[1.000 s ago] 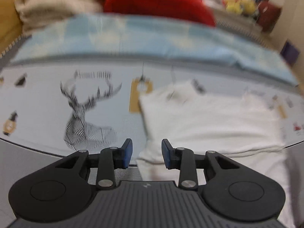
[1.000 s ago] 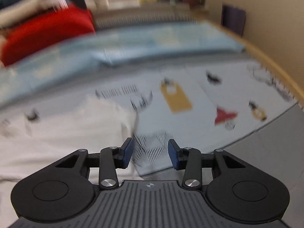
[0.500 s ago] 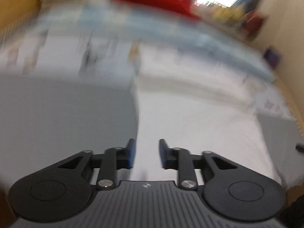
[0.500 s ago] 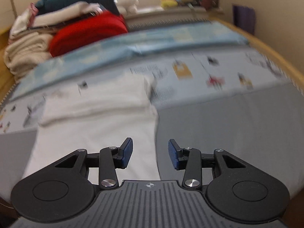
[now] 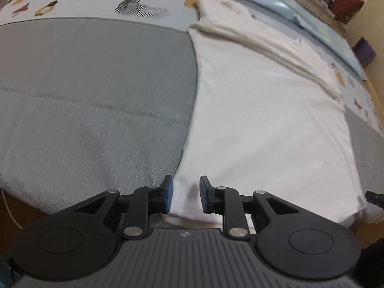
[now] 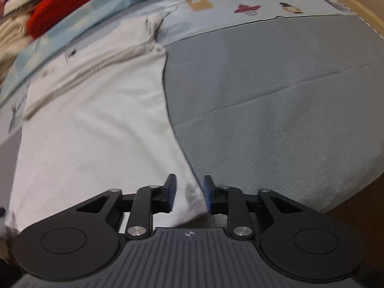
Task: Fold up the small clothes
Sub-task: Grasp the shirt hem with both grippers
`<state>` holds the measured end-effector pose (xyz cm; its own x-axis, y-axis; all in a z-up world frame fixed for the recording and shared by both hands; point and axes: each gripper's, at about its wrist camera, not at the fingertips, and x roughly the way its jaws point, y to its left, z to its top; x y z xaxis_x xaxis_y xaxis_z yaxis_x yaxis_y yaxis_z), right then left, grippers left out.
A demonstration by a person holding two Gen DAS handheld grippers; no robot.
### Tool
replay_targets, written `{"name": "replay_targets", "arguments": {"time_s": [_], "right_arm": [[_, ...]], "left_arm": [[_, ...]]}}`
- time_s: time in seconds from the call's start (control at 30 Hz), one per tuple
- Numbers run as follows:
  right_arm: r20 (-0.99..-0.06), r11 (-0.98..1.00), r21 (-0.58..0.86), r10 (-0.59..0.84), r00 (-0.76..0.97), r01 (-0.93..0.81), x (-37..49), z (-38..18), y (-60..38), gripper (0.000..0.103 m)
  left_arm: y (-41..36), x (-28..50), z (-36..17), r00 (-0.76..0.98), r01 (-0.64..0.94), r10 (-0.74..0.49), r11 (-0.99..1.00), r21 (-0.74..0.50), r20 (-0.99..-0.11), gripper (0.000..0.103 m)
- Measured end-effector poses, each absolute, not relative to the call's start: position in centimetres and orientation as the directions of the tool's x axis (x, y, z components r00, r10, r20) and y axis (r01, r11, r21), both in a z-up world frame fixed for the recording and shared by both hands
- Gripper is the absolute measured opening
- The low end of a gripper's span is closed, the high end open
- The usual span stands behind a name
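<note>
Left wrist: our left gripper [image 5: 184, 196] is opening over the white garment's [image 5: 259, 110] near-left corner; right gripper [image 6: 189, 195] is closing around the near-right — both straddling cloth, likely to lift the hem on the grey bed cover [image 5: 96, 100].

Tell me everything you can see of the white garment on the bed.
The white garment looks like soft cotton and lies flat on the grey bedspread. Its far end is folded back into a thick band. The left tongs, opening, straddle its near left corner; the right tongs, closing, straddle its near right corner. Neither pinches the cloth yet.
</note>
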<state>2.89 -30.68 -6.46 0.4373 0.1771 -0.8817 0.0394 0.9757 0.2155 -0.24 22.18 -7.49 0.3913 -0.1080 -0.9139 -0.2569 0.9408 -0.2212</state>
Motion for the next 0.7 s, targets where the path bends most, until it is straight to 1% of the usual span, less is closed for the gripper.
{"name": "replay_targets", "arguments": {"time_s": [0.07,0.3,0.47,0.53,0.57,0.6,0.63,0.7], "right_arm": [[-0.893,0.981,0.191,0.166,0.418,0.019,2.9,-6.9,-30.0,0.033],[-0.922,0.986,0.161,0.137,0.363,0.037,3.7,-8.0,-29.4,0.033],[-0.93,0.99,0.136,0.116,0.348,0.034,3.9,-8.6,-29.2,0.033],[-0.93,0.992,0.127,0.111,0.351,0.022,3.8,-8.7,-29.0,0.033],[-0.929,0.992,0.124,0.111,0.353,0.016,3.7,-8.7,-28.9,0.029],[-0.929,0.992,0.127,0.116,0.352,0.009,3.7,-8.7,-28.8,0.016],[-0.928,0.991,0.136,0.128,0.35,-0.001,3.7,-8.7,-28.7,0.008],[-0.923,0.99,0.143,0.134,0.361,-0.004,3.6,-8.5,-28.7,0.007]], "left_arm": [[22.1,-0.3,-7.7,0.379,-0.262,-0.098,0.942,-0.209,-0.92,0.027],[21.7,0.1,-9.3,0.312,-0.279,-0.065,0.947,-0.157,-0.948,0.027],[21.1,0.2,-9.4,0.318,-0.256,-0.062,0.955,-0.149,-0.946,0.027],[20.8,0.3,-9.5,0.32,-0.243,-0.061,0.959,-0.145,-0.945,0.022],[20.7,0.3,-9.5,0.321,-0.235,-0.062,0.961,-0.143,-0.945,0.012],[20.5,0.3,-9.5,0.325,-0.227,-0.064,0.963,-0.144,-0.944,0.007],[20.5,0.1,-9.4,0.332,-0.223,-0.062,0.964,-0.142,-0.941,0.007],[20.3,-0.2,-8.9,0.352,-0.218,-0.056,0.966,-0.14,-0.934,0.006]]}}
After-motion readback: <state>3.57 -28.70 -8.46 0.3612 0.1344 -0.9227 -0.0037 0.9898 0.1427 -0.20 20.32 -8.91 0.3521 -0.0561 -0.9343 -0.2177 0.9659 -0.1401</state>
